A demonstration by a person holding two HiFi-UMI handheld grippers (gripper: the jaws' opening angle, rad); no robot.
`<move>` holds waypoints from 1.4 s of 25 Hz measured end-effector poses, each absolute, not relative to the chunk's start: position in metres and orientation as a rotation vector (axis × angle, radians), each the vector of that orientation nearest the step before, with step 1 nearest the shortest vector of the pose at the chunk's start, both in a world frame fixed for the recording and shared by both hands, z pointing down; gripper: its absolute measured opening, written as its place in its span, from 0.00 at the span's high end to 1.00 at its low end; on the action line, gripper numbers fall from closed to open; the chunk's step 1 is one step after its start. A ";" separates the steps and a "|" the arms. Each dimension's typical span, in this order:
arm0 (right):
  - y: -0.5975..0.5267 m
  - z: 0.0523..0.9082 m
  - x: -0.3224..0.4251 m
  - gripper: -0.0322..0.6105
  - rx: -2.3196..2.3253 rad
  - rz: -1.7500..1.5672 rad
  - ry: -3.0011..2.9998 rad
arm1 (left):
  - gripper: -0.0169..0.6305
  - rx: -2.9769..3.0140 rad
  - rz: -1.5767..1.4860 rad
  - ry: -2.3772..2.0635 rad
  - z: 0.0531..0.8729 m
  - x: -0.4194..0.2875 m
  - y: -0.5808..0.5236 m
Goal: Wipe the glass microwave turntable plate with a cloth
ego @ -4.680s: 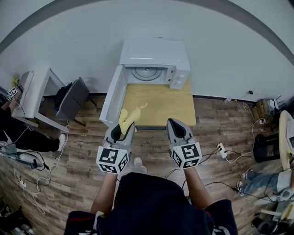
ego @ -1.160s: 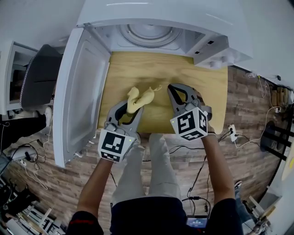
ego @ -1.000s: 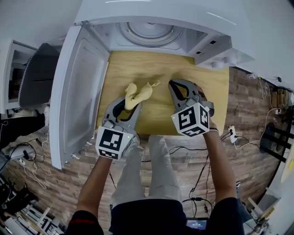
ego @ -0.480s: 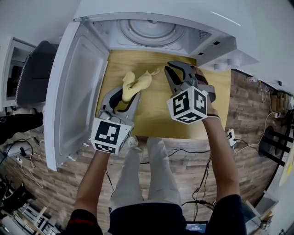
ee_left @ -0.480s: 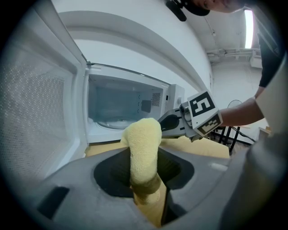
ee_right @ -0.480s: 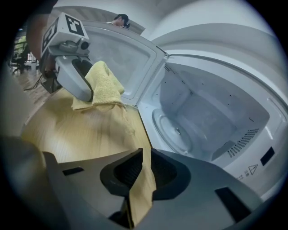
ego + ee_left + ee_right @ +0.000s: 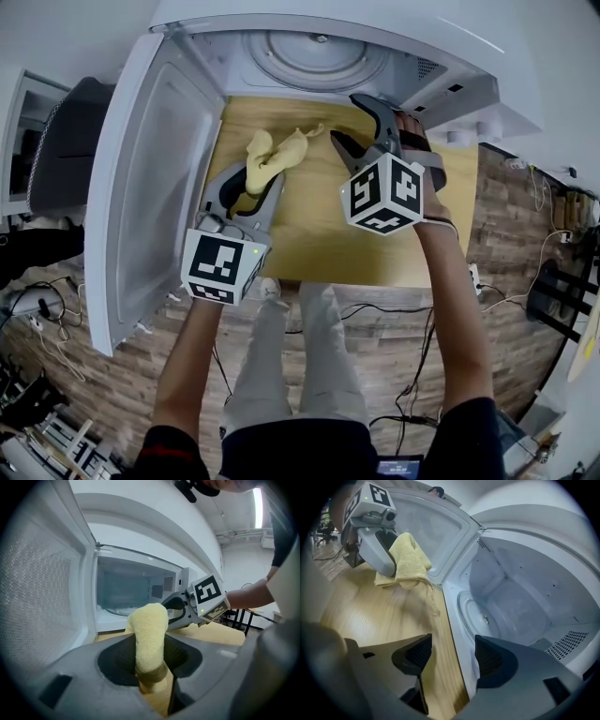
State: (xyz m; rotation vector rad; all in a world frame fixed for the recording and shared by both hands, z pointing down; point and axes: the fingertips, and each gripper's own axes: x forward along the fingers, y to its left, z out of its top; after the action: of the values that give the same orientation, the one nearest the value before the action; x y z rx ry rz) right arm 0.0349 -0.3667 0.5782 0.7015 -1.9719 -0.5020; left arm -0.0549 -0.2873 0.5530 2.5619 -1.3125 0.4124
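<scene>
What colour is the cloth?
The fluffy cloth is pale yellow, clearest in the left gripper view.

The wooden surface [image 7: 314,234] before me carries the white microwave [image 7: 375,23] at its far edge, door [image 7: 155,187] swung open.

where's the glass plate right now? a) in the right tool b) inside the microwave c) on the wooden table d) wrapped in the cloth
b: the plate sits on the microwave floor, while the right tool, its jaws just opened, holds nothing and the cloth is in the left tool.
</scene>
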 end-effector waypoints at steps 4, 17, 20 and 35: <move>-0.373 0.586 0.032 0.52 0.698 -0.519 -1.945 | 0.77 2.551 0.384 -1.320 0.554 -0.058 -0.291; -0.386 0.592 0.024 0.48 0.676 -0.606 -1.891 | 0.77 2.536 0.400 -1.345 0.558 -0.065 -0.296; -0.387 0.592 0.021 0.48 0.674 -0.607 -1.891 | 0.77 2.537 0.396 -1.349 0.557 -0.064 -0.300; -0.389 0.597 0.020 0.48 0.685 -0.637 -1.891 | 0.77 2.696 0.529 -1.361 0.546 -0.046 -0.342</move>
State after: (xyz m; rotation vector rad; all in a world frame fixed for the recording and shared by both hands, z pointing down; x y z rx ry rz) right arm 0.0203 -0.3891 0.5965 0.6848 -1.8907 -0.6369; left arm -0.0461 -0.3416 0.5461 2.6959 -1.3607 0.5294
